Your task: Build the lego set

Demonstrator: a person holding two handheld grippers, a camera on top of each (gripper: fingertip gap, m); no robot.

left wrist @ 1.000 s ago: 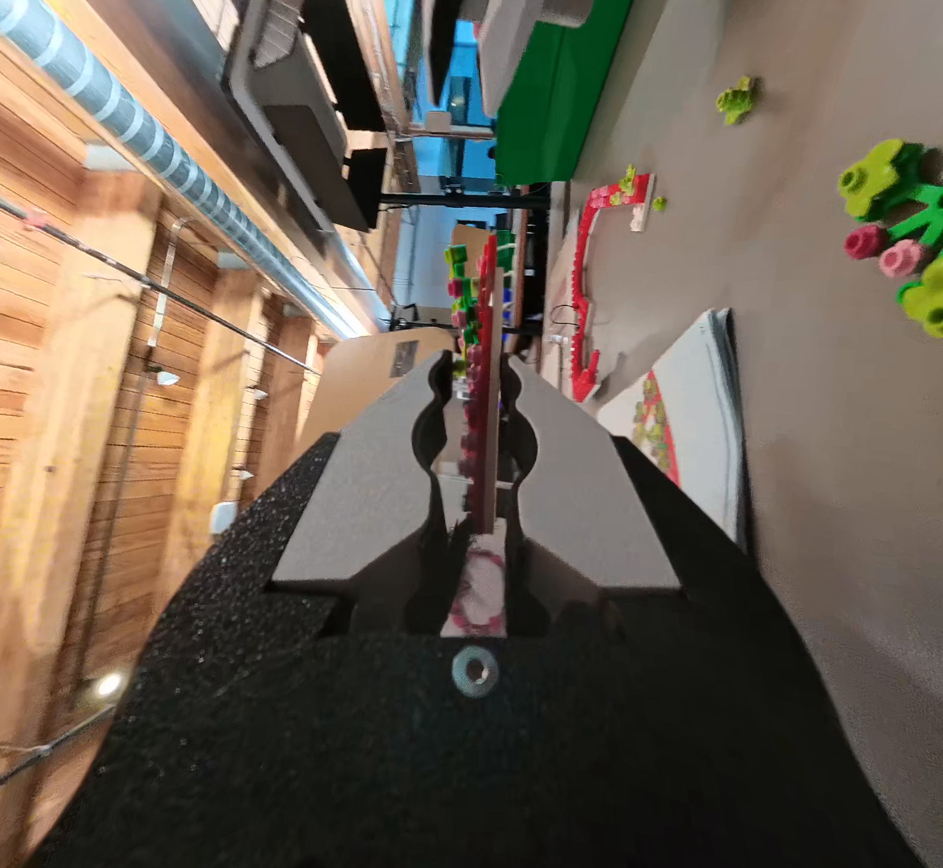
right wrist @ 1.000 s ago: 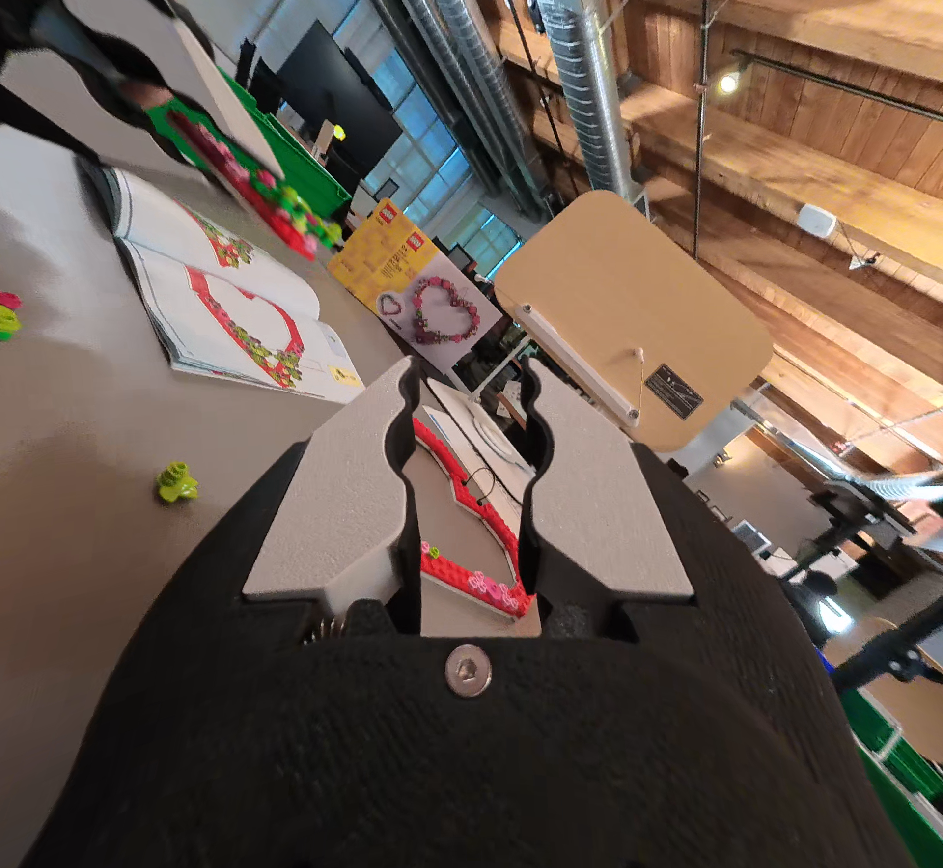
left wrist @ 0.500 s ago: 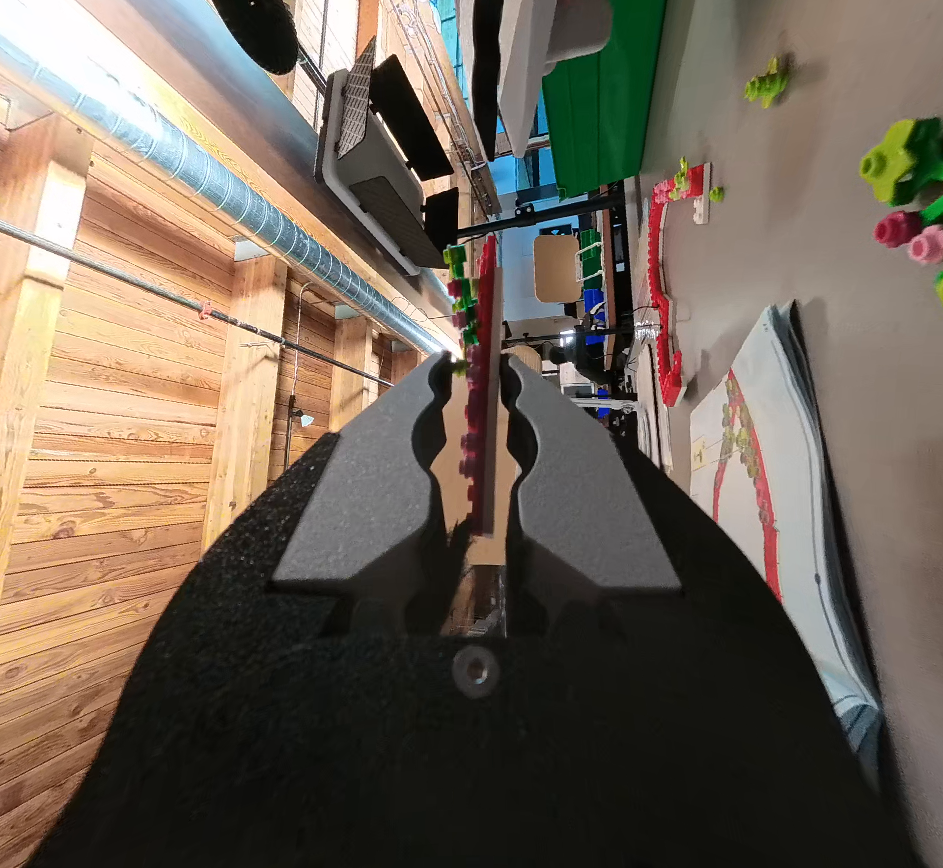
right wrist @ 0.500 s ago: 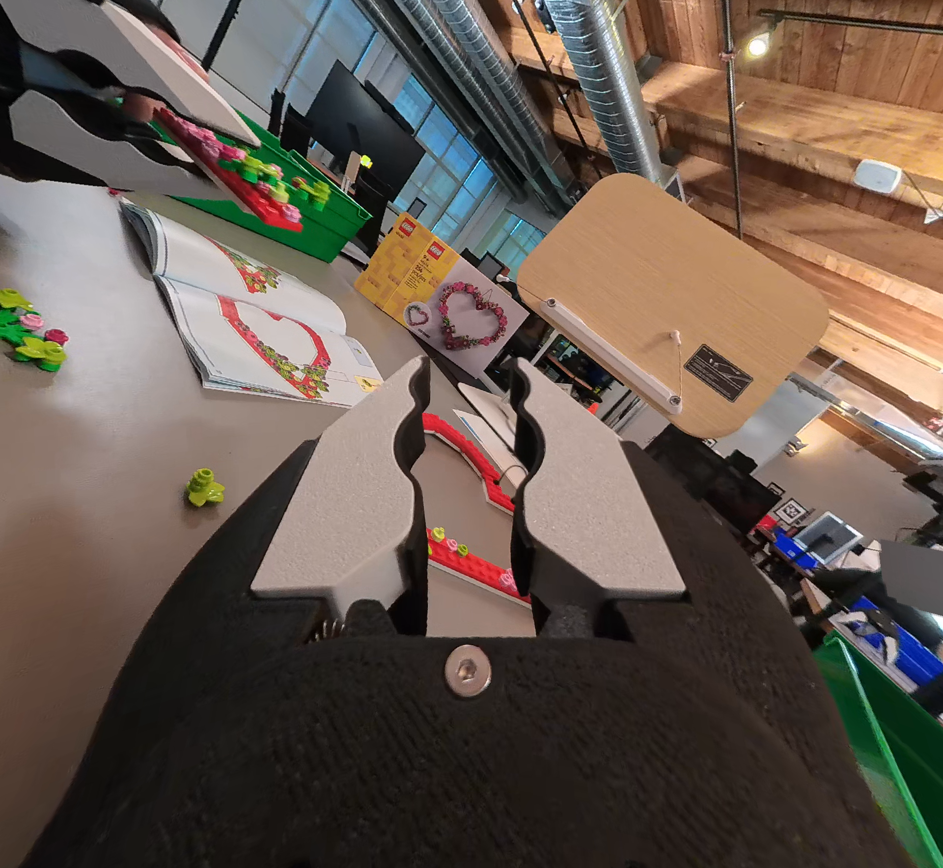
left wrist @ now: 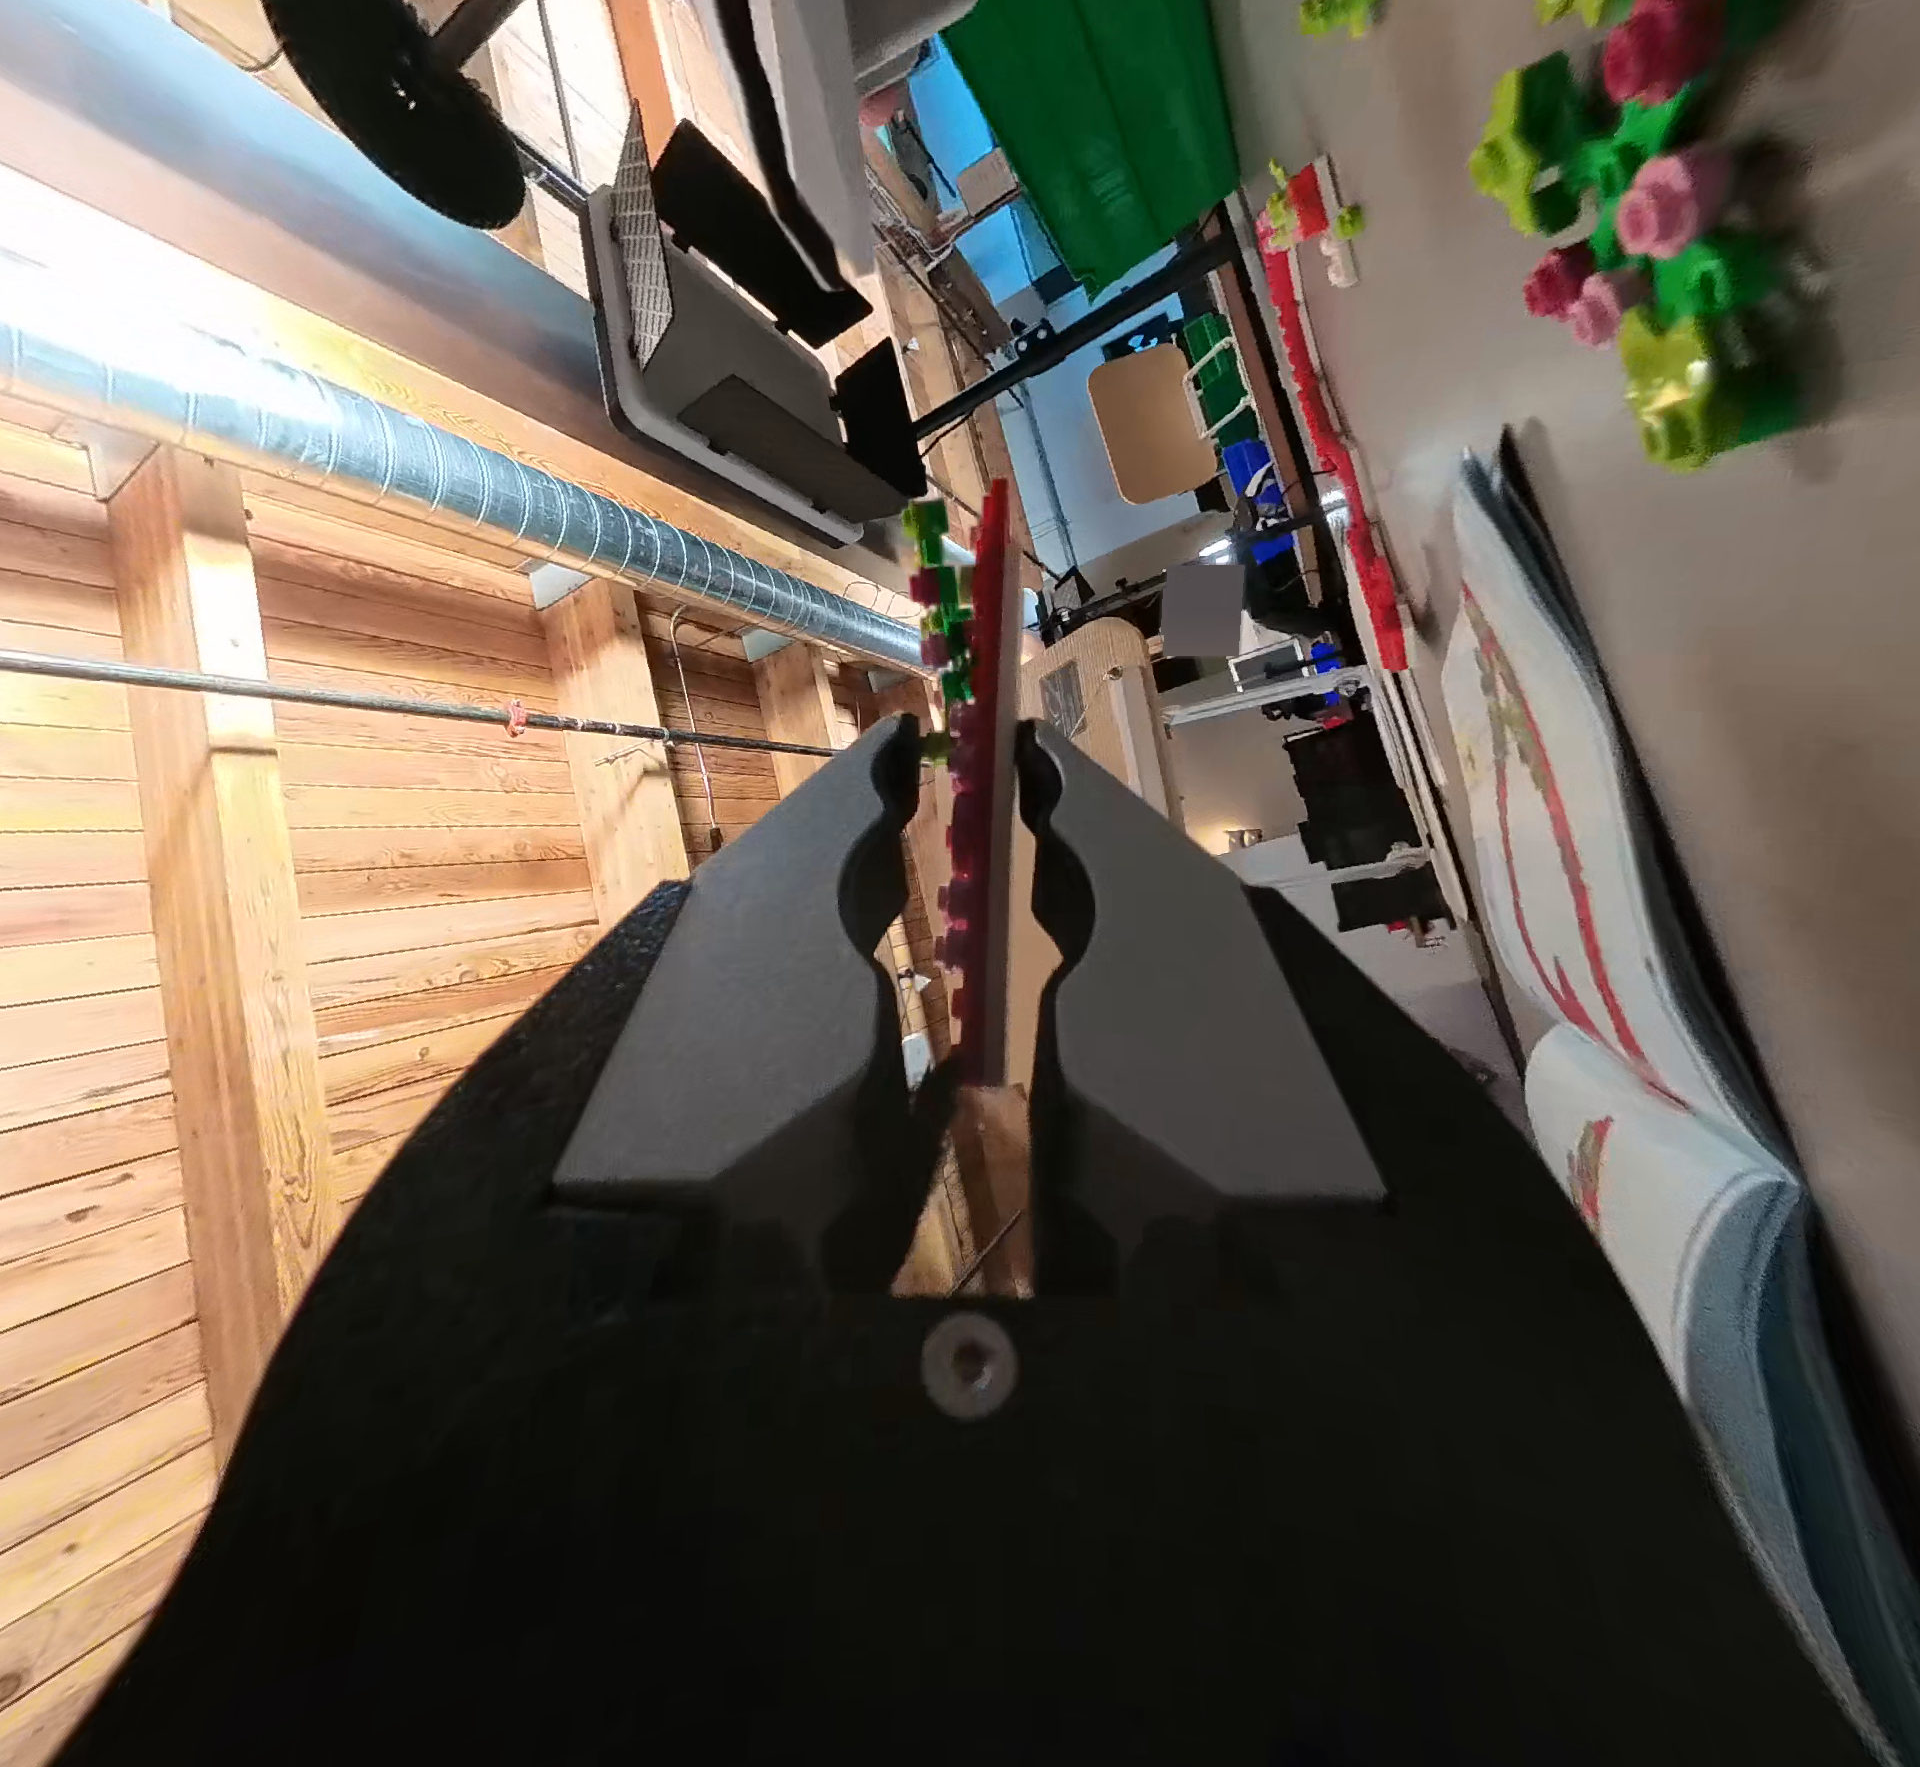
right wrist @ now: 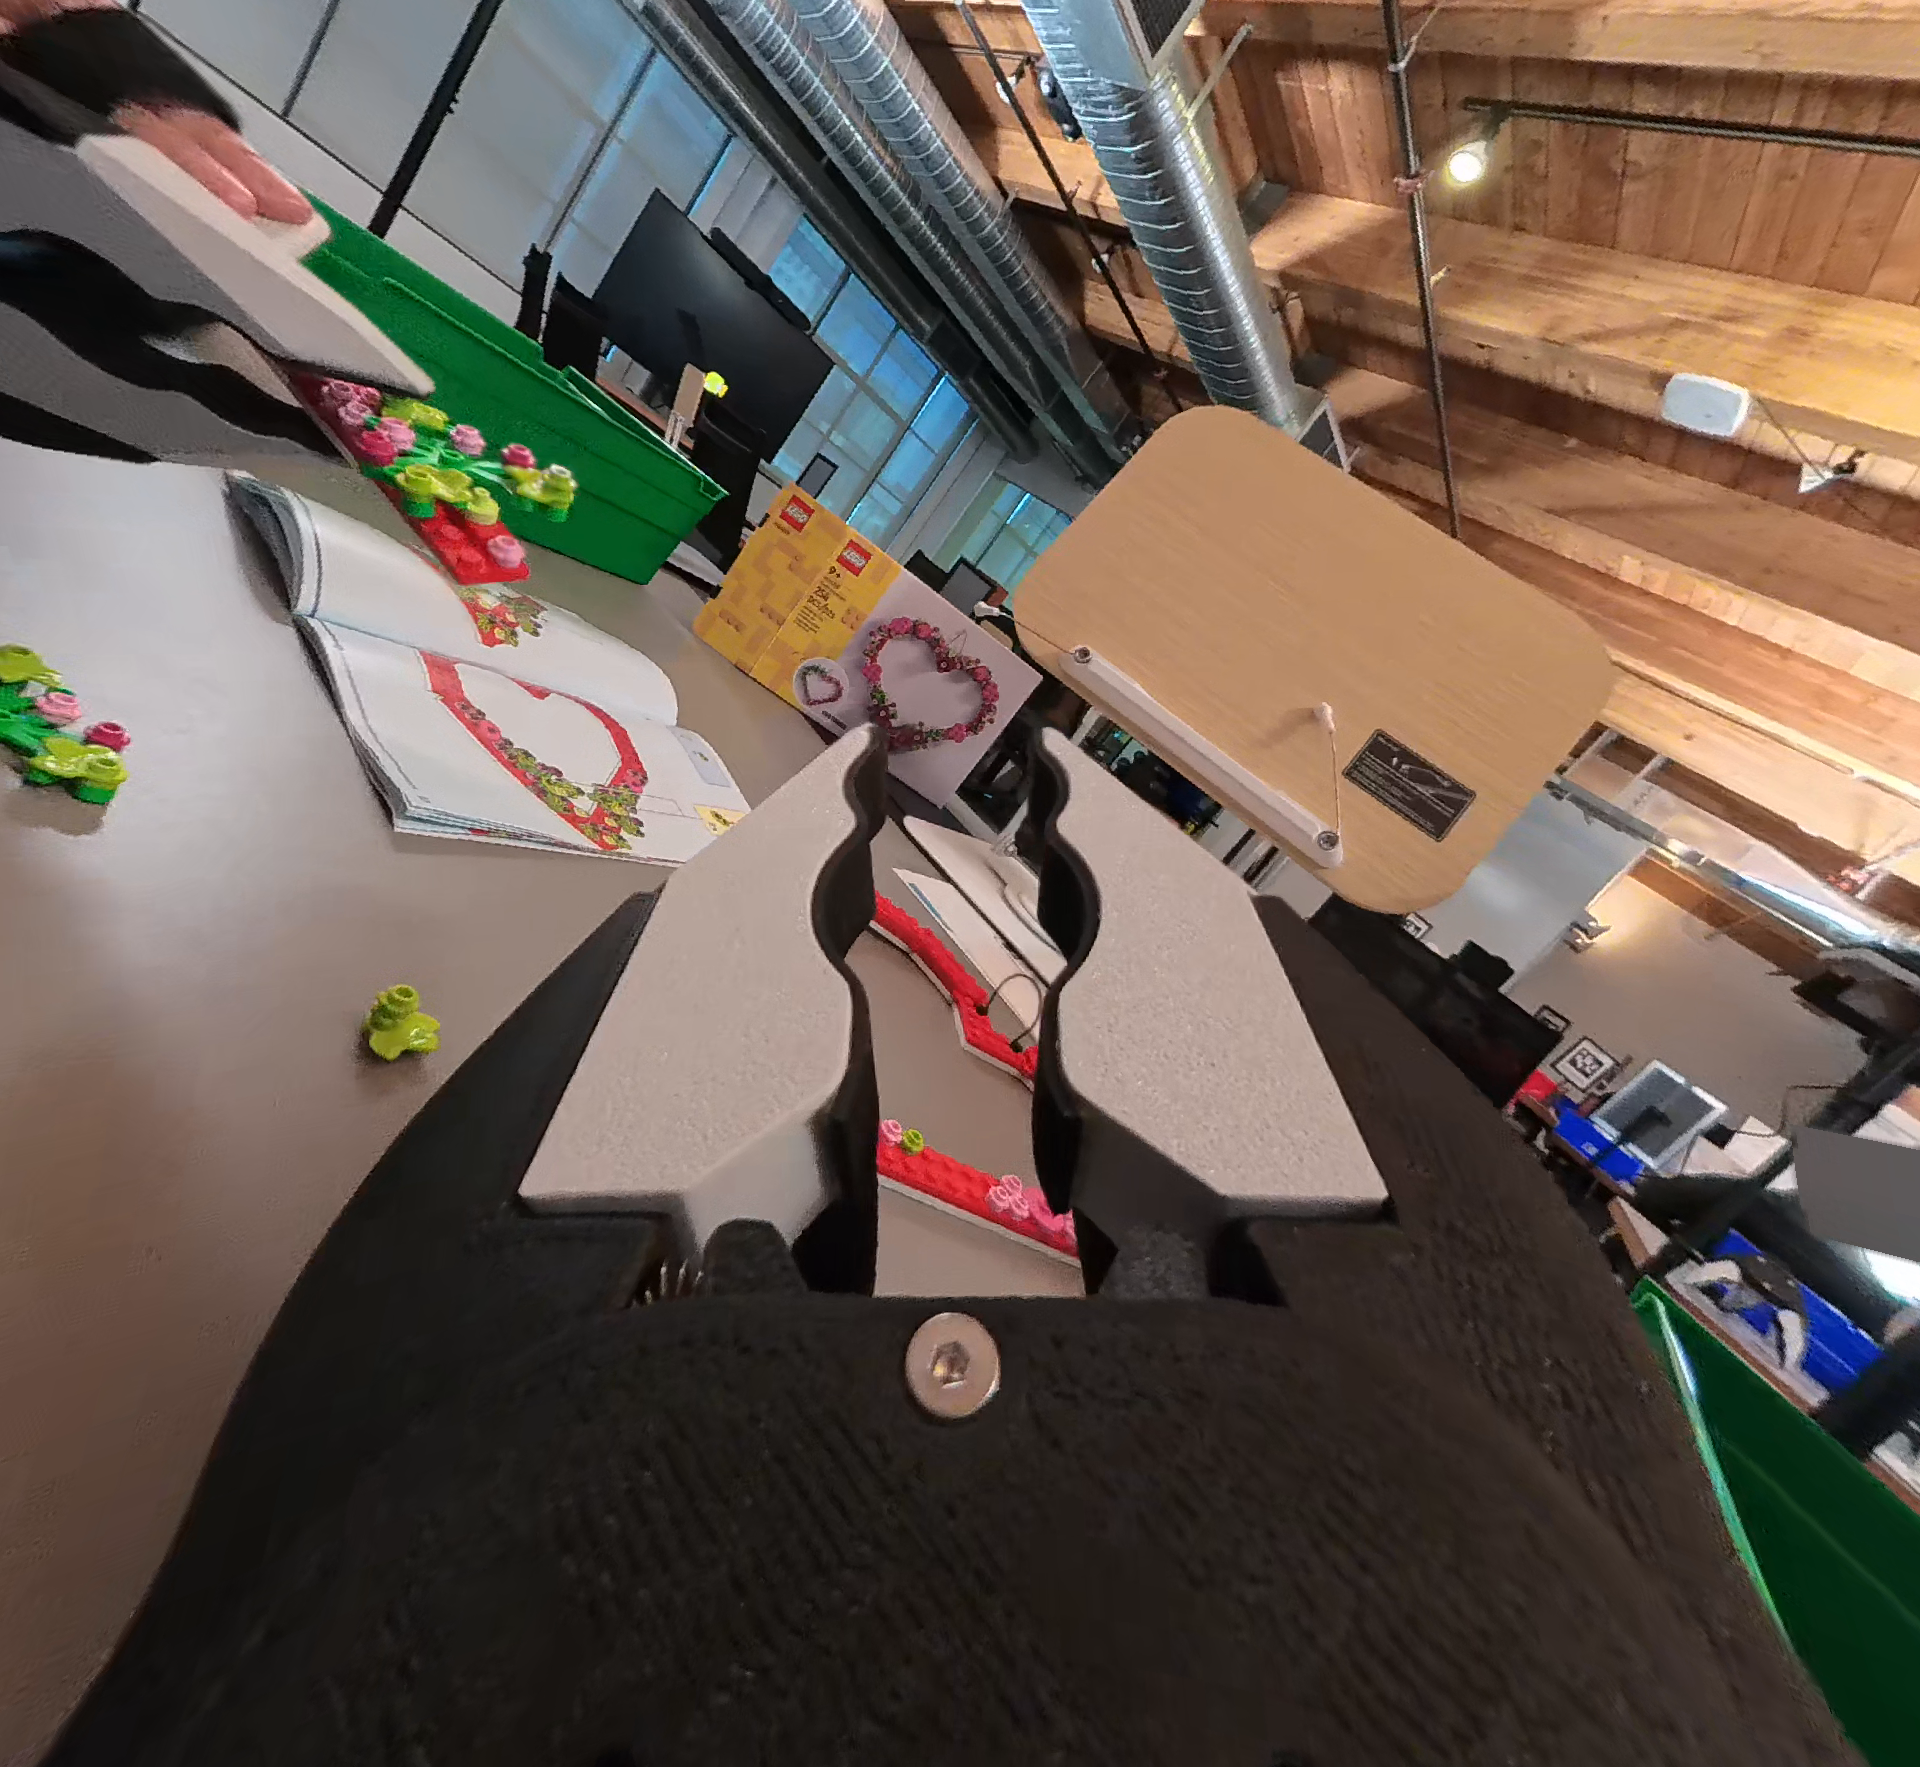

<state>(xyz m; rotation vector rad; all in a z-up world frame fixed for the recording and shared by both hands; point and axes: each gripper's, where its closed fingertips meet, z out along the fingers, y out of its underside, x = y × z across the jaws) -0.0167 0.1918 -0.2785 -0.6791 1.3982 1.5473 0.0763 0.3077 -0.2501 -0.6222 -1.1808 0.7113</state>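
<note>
Over on the left, the left gripper (right wrist: 312,387) has its fingers clamped on a flat red brick strip studded with pink and green flower pieces (right wrist: 442,486), held off the grey desk (right wrist: 187,938) above the open instruction booklet (right wrist: 499,709). Rightward, the right gripper (right wrist: 961,767) hangs empty, fingers apart, over the long red curved heart section (right wrist: 956,990). I'd say they're joining sections; next, the held strip must line up with that frame.

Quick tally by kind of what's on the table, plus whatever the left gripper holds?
Red flower strip held in left gripper: 1
Red heart frame: 1
Flower cluster: 1
Loose lime piece: 1
Instruction booklet: 1
Yellow box: 1
Green bin: 1
Total: 7
</note>
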